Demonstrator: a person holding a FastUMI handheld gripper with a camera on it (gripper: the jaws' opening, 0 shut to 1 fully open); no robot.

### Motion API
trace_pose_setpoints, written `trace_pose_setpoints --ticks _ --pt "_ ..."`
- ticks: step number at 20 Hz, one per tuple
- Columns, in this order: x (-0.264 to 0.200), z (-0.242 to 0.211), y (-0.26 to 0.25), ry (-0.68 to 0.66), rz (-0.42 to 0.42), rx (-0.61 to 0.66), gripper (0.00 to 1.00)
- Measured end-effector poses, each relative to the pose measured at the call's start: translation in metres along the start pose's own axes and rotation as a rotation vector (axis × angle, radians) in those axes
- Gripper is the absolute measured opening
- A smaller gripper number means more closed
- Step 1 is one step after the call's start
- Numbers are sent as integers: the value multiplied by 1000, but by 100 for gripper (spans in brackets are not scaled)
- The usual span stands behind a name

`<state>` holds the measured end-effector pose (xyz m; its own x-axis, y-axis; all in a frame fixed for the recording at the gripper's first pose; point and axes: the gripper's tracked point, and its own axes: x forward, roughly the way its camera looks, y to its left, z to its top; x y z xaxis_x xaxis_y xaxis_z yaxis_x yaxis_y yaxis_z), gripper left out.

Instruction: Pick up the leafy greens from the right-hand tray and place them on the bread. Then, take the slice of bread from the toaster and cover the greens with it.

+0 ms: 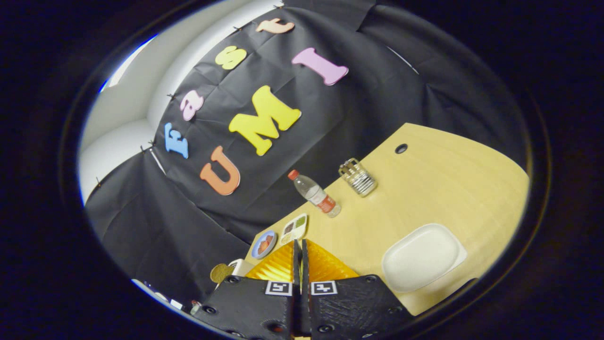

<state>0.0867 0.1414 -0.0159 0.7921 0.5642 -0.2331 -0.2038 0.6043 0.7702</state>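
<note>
gripper [300,250]: fingers pressed together, nothing between them. pale wood-grain tabletop [439,184] with a round hole. just ahead of the fingers, a compartment tray [294,228] holding greens, beside a round blue plate [264,244]. beyond: clear plastic bottle [315,193], red cap; ribbed metal toaster [358,177]. right of the fingers, a smooth white rounded-rectangular tray [421,256].

Staged recording booth, black cloth wall [377,94], pale wooden table [439,189] set with dishes, water bottle [315,193]
</note>
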Motion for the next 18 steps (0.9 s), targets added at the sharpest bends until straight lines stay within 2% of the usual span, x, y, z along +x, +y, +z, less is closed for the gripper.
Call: trace_pose_setpoints --ticks 6,9,12,16,18 --pt "49 -73 51 108 84 32 0" --pt "65 -105 62 152 102 39 0" --pt "75 -121 57 175 115 102 0" --pt "78 -121 20 159 53 139 0" --pt "80 -119 -8 144 -17 114 0"
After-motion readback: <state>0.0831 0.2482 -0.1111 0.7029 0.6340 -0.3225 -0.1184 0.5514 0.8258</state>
